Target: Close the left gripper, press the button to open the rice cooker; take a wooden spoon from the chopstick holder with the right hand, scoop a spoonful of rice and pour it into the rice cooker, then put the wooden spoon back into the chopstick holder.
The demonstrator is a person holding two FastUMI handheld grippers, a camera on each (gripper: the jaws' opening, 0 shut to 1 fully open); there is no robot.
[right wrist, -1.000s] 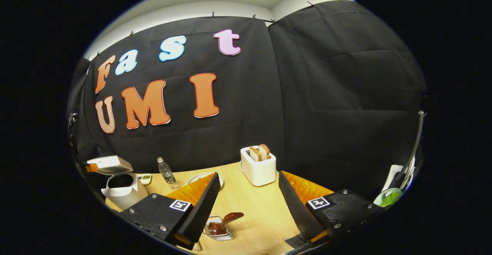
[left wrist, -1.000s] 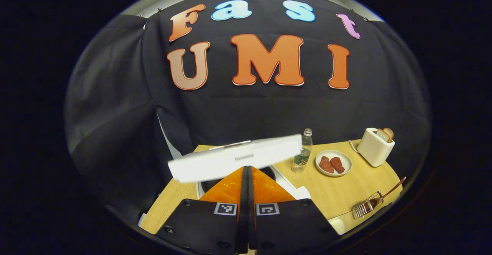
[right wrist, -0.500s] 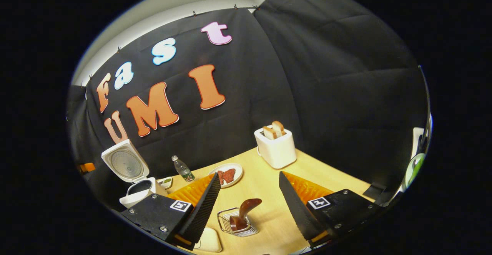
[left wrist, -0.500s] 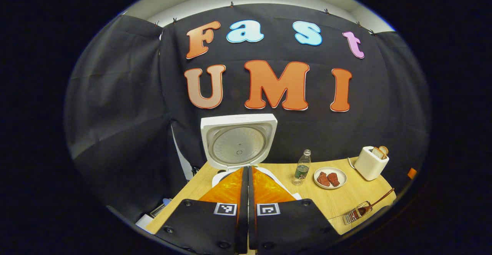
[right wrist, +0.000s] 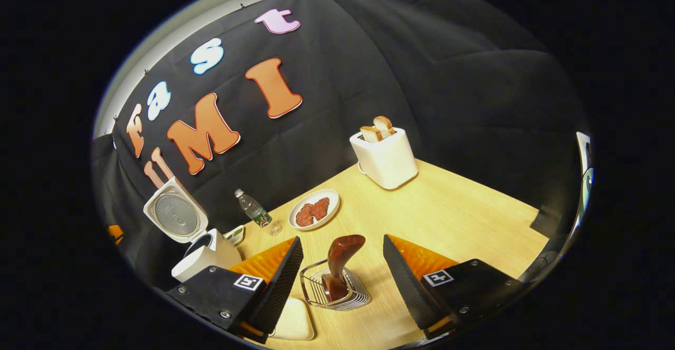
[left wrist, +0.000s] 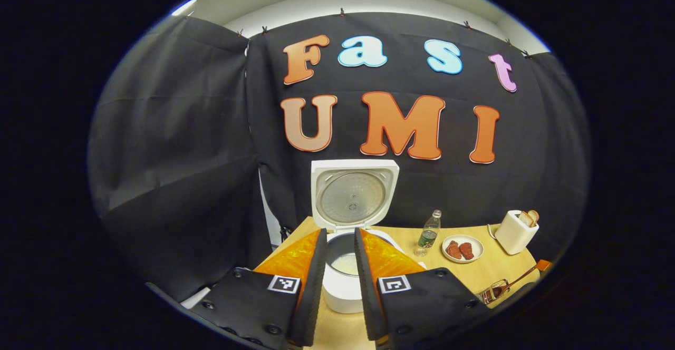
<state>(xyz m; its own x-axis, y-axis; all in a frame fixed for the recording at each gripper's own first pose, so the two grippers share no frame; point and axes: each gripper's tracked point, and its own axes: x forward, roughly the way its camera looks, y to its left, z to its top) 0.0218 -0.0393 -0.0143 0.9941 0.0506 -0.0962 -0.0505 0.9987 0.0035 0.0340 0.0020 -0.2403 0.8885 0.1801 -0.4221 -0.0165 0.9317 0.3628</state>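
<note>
Beside the wire chopstick holder (right wrist: 334, 288), the wooden spoon (right wrist: 340, 261) is standing upright, now framed between the right gripper (right wrist: 341, 271)'s spread fingers, not yet grasped. Farther from the holder, the rice cooker (left wrist: 345, 265) is sitting with its lid (left wrist: 353, 194) newly swung up, and the left gripper (left wrist: 340, 287) is parting slightly, empty, after pressing.

One rice cooker (left wrist: 345, 234); one wooden spoon (right wrist: 339, 259) in one chopstick holder (right wrist: 335, 293); one bottle (right wrist: 255, 214); one plate (right wrist: 314, 209), two meat pieces; one toaster (right wrist: 386, 156), two bread slices
</note>
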